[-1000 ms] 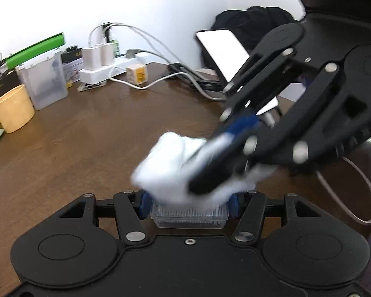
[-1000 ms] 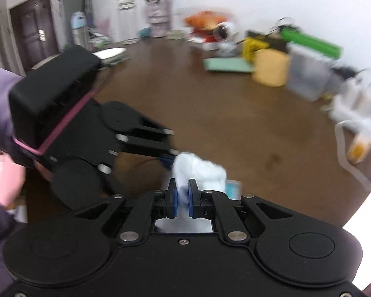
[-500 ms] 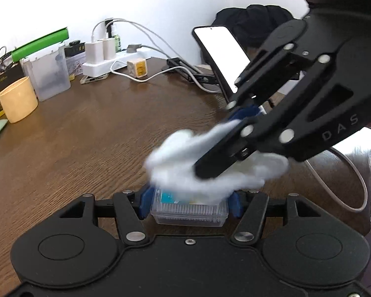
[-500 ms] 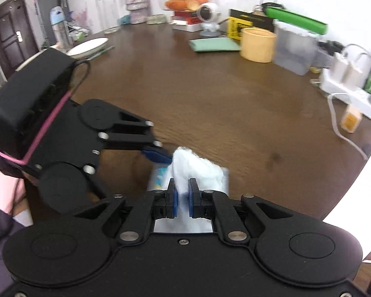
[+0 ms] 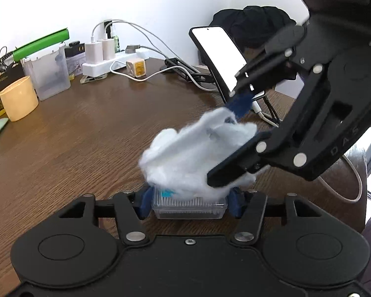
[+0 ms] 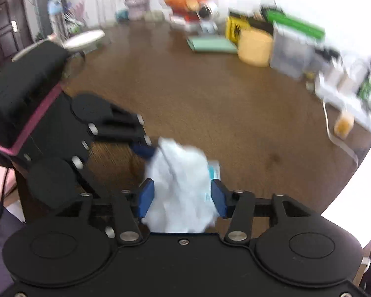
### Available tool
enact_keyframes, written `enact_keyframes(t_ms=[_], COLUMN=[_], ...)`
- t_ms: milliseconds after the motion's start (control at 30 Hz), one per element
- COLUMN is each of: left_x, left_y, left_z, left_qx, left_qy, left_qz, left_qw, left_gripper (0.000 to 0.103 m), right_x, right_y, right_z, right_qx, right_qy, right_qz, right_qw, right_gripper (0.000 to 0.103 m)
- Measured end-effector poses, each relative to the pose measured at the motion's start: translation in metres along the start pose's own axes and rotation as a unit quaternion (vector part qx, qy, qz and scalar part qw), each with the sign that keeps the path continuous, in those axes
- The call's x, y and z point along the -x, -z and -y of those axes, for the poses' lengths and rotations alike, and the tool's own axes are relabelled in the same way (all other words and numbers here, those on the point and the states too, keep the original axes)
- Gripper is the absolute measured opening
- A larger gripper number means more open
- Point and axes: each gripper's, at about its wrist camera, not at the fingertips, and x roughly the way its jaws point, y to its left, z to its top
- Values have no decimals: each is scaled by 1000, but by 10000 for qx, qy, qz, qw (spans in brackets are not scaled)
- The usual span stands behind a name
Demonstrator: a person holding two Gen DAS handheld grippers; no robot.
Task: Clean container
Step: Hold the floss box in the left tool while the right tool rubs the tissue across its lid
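Note:
A small clear plastic container (image 5: pixel 189 206) rests on the brown table (image 5: pixel 86 133), gripped at both sides by the blue pads of my left gripper (image 5: pixel 189 198), which is shut on it. A crumpled white cloth (image 5: pixel 197 158) lies on top of the container and hides most of its inside. My right gripper (image 5: pixel 232 141) reaches in from the right with its jaws spread wide around the cloth. In the right wrist view the cloth (image 6: pixel 180 173) sits loose between the open right gripper (image 6: pixel 181 195), a corner of the container (image 6: pixel 214 170) shows beside it, and the left gripper's fingers (image 6: pixel 118 123) come in from the left.
A phone on a stand (image 5: pixel 220 57) and cables (image 5: pixel 348 188) are to the right. At the back stand a white power strip (image 5: pixel 111 61), a clear box with a green lid (image 5: pixel 47 74) and a cream cup (image 5: pixel 18 99). A green notebook (image 6: pixel 210 44) and a plate (image 6: pixel 84 38) lie further off.
My right gripper has gone from shut on the cloth to wide open, leaving the cloth loose on the container. The left gripper still holds the container in the same place.

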Motion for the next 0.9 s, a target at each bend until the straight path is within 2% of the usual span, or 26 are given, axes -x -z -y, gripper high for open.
enact_keyframes(t_ms=[33, 67, 100, 133, 267, 333, 433, 533, 567, 800, 900], left_x=[0, -1, -1, -2, -5, -5, -5, -5, -5, -11, -12], left_y=[0, -1, -2, -3, -3, -3, -2, -2, -3, -7, -8], left_z=[0, -1, -2, -3, -4, -3, -2, -3, -3, -4, -9], left_qx=[-2, -35, -72, -110, -174, -221, -249, -252, -250, -327, -291], left_qy=[17, 40, 73, 105, 194, 168, 151, 169, 185, 180, 156], left_qz=[-8, -19, -35, -49, -5, 5, 11, 14, 14, 17, 9], left_qw=[10000, 10000, 9999, 9999, 9997, 9996, 9996, 9995, 9995, 9993, 9995], left_gripper=[57, 57, 57, 57, 57, 57, 57, 57, 57, 57, 57], right_x=[1, 2, 2, 3, -4, -7, -10, -1, 2, -2, -9], right_y=[5, 5, 6, 7, -3, -8, -10, 2, 5, 5, -2], right_z=[0, -1, -3, -4, -8, -2, 19, 27, 29, 9, 18], right_qx=[-87, -134, -181, -223, -257, -239, -380, -447, -469, -604, -601], right_qy=[-38, -92, -145, -194, -194, 3, 479, 504, 507, -307, -124], right_qz=[107, 136, 165, 194, 313, 417, 350, 193, 143, 226, 345], right_qw=[9999, 9998, 9996, 9994, 9990, 9988, 9975, 9975, 9975, 9974, 9975], right_gripper=[49, 42, 25, 17, 13, 10, 10, 9, 9, 9, 9])
